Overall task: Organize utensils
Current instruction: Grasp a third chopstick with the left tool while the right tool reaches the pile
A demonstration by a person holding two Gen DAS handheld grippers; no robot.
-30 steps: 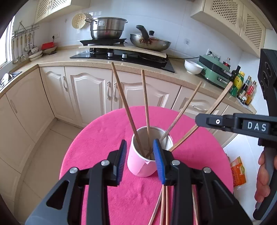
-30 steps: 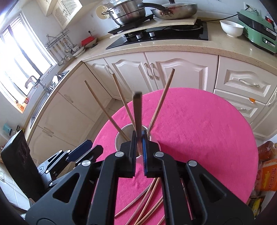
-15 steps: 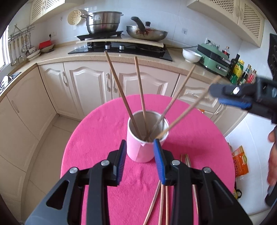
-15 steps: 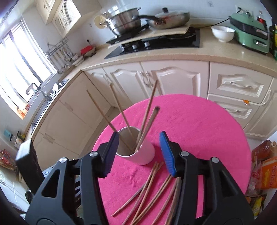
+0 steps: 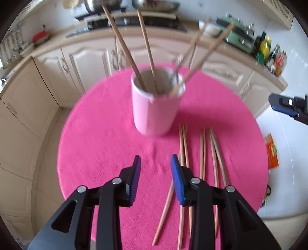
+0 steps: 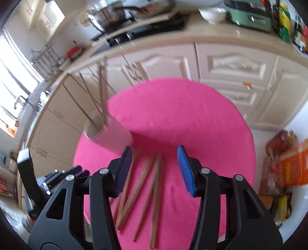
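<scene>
A home kitchen. A long counter (image 5: 192, 36) over cream panelled cabinets (image 6: 231, 65) runs behind a round pink-covered table (image 6: 192, 119). On the counter sit a black hob (image 6: 154, 23) with a steel pot (image 6: 104, 17), a white bowl (image 6: 211, 14), a green appliance (image 6: 250, 15) and bottles (image 5: 269, 52). At the counter's left end are a sink (image 6: 25, 103) and window (image 6: 11, 77).

Your right-wrist view is motion-blurred: the chopsticks in the cup (image 6: 107, 132) cannot be counted. The loose chopsticks (image 5: 202, 153) near the table's (image 5: 96, 134) front edge pass behind your left gripper (image 5: 156, 177).
</scene>
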